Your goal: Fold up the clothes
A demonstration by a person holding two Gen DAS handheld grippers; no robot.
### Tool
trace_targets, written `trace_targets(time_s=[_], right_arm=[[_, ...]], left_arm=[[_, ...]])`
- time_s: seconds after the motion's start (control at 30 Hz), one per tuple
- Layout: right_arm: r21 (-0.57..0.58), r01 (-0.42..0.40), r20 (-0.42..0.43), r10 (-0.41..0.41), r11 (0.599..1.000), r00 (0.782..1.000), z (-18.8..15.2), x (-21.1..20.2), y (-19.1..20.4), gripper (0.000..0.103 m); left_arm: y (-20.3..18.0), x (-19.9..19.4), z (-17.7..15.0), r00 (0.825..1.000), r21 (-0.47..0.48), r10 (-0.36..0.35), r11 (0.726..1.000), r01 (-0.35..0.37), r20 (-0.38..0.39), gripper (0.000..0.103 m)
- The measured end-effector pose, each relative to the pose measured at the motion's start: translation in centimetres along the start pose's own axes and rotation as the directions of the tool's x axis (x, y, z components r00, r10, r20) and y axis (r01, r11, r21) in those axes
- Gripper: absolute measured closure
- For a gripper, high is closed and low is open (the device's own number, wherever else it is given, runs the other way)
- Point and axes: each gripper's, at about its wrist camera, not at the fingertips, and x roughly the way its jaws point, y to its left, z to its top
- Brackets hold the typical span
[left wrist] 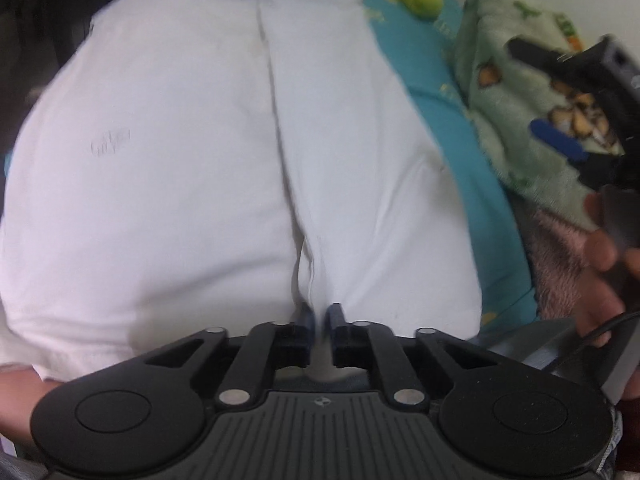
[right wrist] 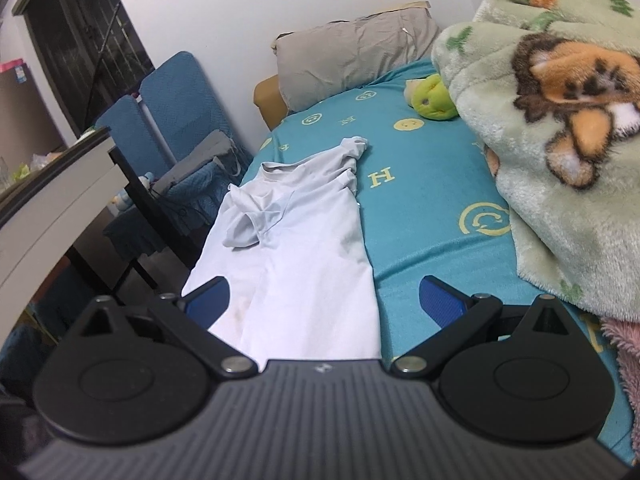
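A white T-shirt [left wrist: 160,168] lies spread on the teal bed sheet [left wrist: 432,80], with its right side folded over along a lengthwise crease [left wrist: 276,128]. At the shirt's near hem, my left gripper [left wrist: 321,316] is shut on a pinch of the white cloth. The right wrist view shows the same shirt [right wrist: 304,240] stretching away toward its collar, one sleeve [right wrist: 244,228] folded onto the chest. My right gripper [right wrist: 324,300] hovers open above the near hem, blue pads wide apart and nothing between them. It also shows at the right edge of the left wrist view, held by a hand [left wrist: 604,248].
A green plush blanket [right wrist: 560,160] is heaped on the bed's right side, with a pink fluffy cloth [right wrist: 628,352] below it. A grey pillow [right wrist: 352,52] and a green soft toy [right wrist: 432,98] lie at the far end. Blue chairs [right wrist: 176,112] and a table [right wrist: 60,184] stand to the left.
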Motion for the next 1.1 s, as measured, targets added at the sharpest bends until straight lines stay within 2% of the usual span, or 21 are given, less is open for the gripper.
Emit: trace_targets(time_s=[0.03, 0.1, 0.17, 0.23, 0.4, 0.47, 0.63, 0.73, 0.8, 0.93, 1.0, 1.1], right_arm=[[-0.008, 0.002, 0.005, -0.002, 1.0, 1.0, 0.0, -0.1, 0.1, 0.0], [-0.02, 0.004, 0.022, -0.003, 1.0, 1.0, 0.1, -0.4, 0.2, 0.0], [-0.014, -0.001, 0.042, 0.002, 1.0, 0.999, 0.3, -0.9, 0.1, 0.0], [-0.013, -0.006, 0.065, 0.006, 1.0, 0.998, 0.6, -1.5, 0.1, 0.0], [-0.068, -0.003, 0.098, 0.01, 0.998, 0.995, 0.8, -2.3, 0.8, 0.0], [-0.083, 0.011, 0.099, -0.003, 0.997, 0.995, 0.6, -2.2, 0.9, 0.0], [-0.137, 0.02, 0.046, -0.014, 0.99, 0.999, 1.2, -1.1, 1.3, 0.0], [-0.258, 0.007, 0.005, -0.006, 0.966, 1.0, 3.0, 1.3, 3.9, 0.0], [-0.338, -0.034, -0.042, 0.021, 0.941, 0.999, 4.4, 4.3, 7.0, 0.0], [-0.482, -0.138, -0.151, 0.073, 0.865, 0.986, 6.8, 11.1, 13.7, 0.0], [-0.546, -0.195, -0.216, 0.088, 0.815, 0.972, 6.9, 15.1, 17.5, 0.0], [-0.642, -0.307, -0.359, 0.078, 0.702, 0.93, 5.5, 21.7, 23.5, 0.001]], left_arm=[[-0.2, -0.9, 0.2, 0.999, 0.013, 0.017, 1.0, -0.017, 0.041, 0.056], [-0.8, -2.7, 0.8, 0.989, 0.05, 0.064, 0.996, -0.071, 0.136, 0.044], [-1.6, -4.4, 1.8, 0.969, 0.089, 0.105, 0.988, -0.127, 0.222, 0.037], [-2.5, -5.9, 3.0, 0.943, 0.118, 0.137, 0.977, -0.18, 0.303, 0.017], [-5.6, -7.2, 6.8, 0.865, 0.172, 0.165, 0.946, -0.276, 0.474, 0.001], [-5.8, -6.4, 7.7, 0.845, 0.162, 0.16, 0.947, -0.278, 0.511, 0.001], [-3.3, -4.7, 7.1, 0.866, 0.126, 0.129, 0.968, -0.215, 0.484, 0.001], [-1.1, -5.7, 6.6, 0.868, 0.102, 0.141, 0.972, -0.214, 0.475, 0.001], [0.3, -6.6, 6.5, 0.866, 0.091, 0.138, 0.974, -0.206, 0.481, 0.001], [3.6, -7.7, 6.4, 0.862, 0.056, 0.151, 0.978, -0.202, 0.483, 0.001], [5.5, -7.8, 6.4, 0.869, 0.001, 0.155, 0.984, -0.176, 0.471, 0.001], [8.2, -8.2, 5.9, 0.868, -0.12, 0.146, 0.988, -0.101, 0.474, 0.002]])
